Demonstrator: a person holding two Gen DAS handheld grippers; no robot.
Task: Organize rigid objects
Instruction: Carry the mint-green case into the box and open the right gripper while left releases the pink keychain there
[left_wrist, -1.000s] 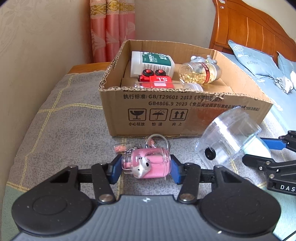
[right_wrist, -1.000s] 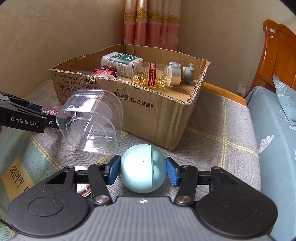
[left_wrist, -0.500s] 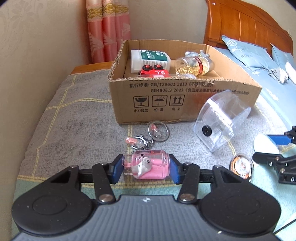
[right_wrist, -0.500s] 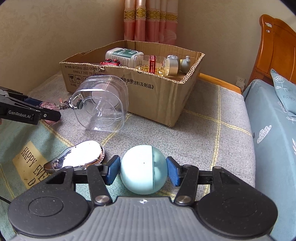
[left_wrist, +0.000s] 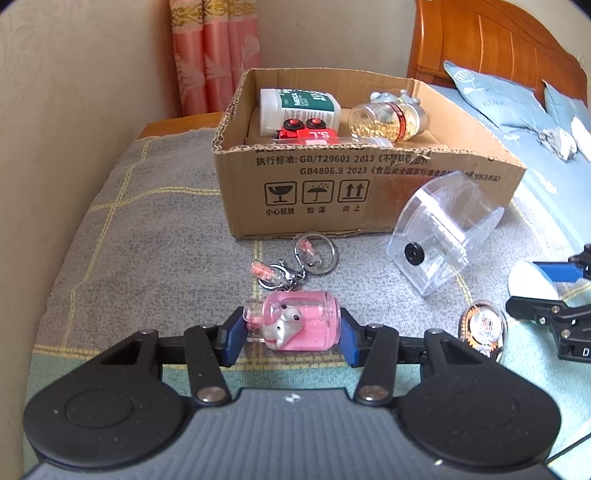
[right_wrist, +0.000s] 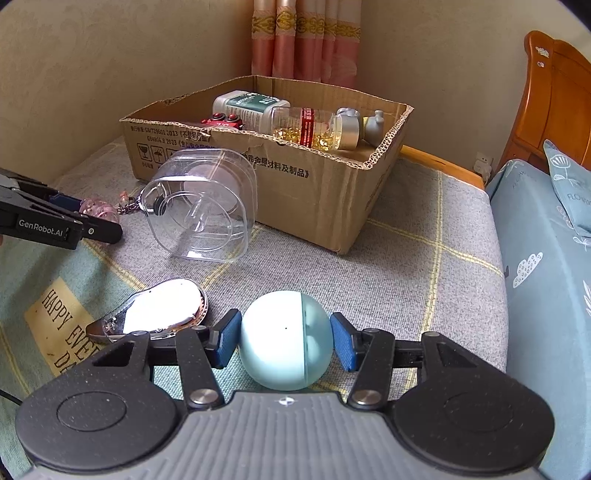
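Observation:
My left gripper (left_wrist: 291, 332) is shut on a pink bottle-shaped keychain charm (left_wrist: 299, 325) with a small white figure inside. Its rings and chain (left_wrist: 295, 266) trail on the grey blanket toward the cardboard box (left_wrist: 332, 192). In the right wrist view my right gripper (right_wrist: 286, 339) has a pale blue ball (right_wrist: 284, 339) between its blue pads. Both pads touch the ball as the jaws close. The left gripper (right_wrist: 94, 218) comes in from the left edge there. The right gripper (left_wrist: 535, 286) with the ball shows at the right edge of the left wrist view.
The open box (right_wrist: 295, 184) holds a white bottle (left_wrist: 295, 107), a red toy car (left_wrist: 306, 133), a jar of golden capsules (left_wrist: 384, 120) and a grey figurine (right_wrist: 373, 127). A clear plastic container (right_wrist: 203, 210) lies tipped before it. A shiny oval object (right_wrist: 162, 314) lies nearby. Bedding lies right.
Both grippers have drawn back a little from the box with their objects. The keychain's rings now lie stretched out ahead of the left gripper, and the shiny oval object has come into view.

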